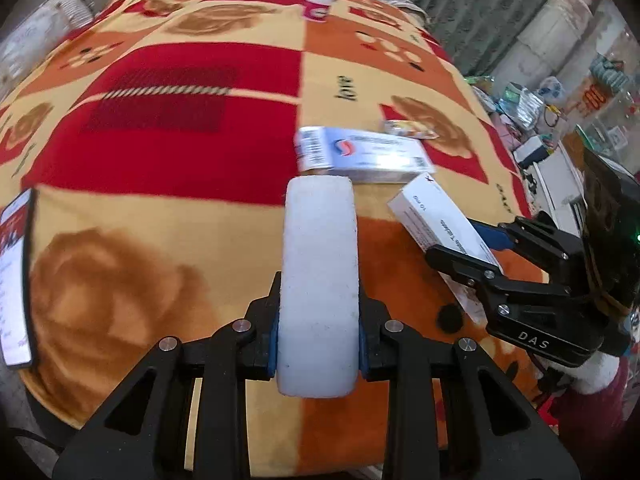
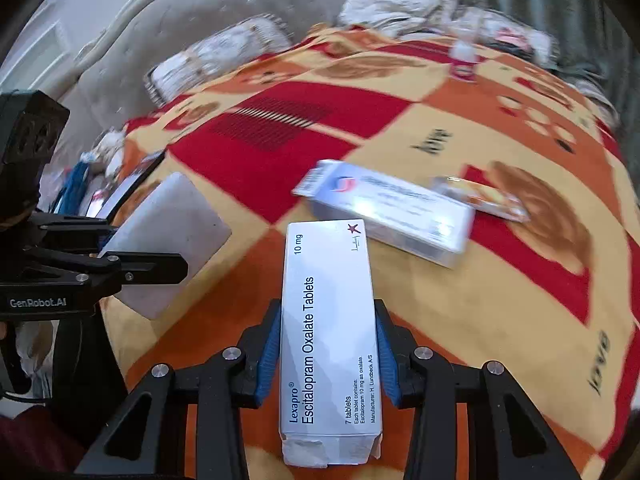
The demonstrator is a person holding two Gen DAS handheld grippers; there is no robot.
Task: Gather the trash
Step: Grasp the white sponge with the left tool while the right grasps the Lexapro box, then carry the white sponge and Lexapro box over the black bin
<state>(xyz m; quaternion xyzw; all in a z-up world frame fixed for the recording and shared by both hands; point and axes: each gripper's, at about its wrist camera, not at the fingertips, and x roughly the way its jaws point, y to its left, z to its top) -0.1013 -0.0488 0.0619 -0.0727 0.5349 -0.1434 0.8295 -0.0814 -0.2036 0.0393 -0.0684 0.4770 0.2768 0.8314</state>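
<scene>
Overhead, patterned blanket [image 1: 168, 128] beneath scattered boxes [image 1: 360, 154].

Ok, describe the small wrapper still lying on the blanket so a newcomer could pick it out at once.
Start from the patterned blanket of red, orange and cream squares. Near its middle lies a white carton with a red-and-blue logo. The snack wrapper lies at that carton's far right end: flat, crinkly, orange and yellow, the only non-box litter there.

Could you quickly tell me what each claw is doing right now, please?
Left claw: closed on the white foam block.
Right claw: closed on the Lexapro tablet box.
</scene>
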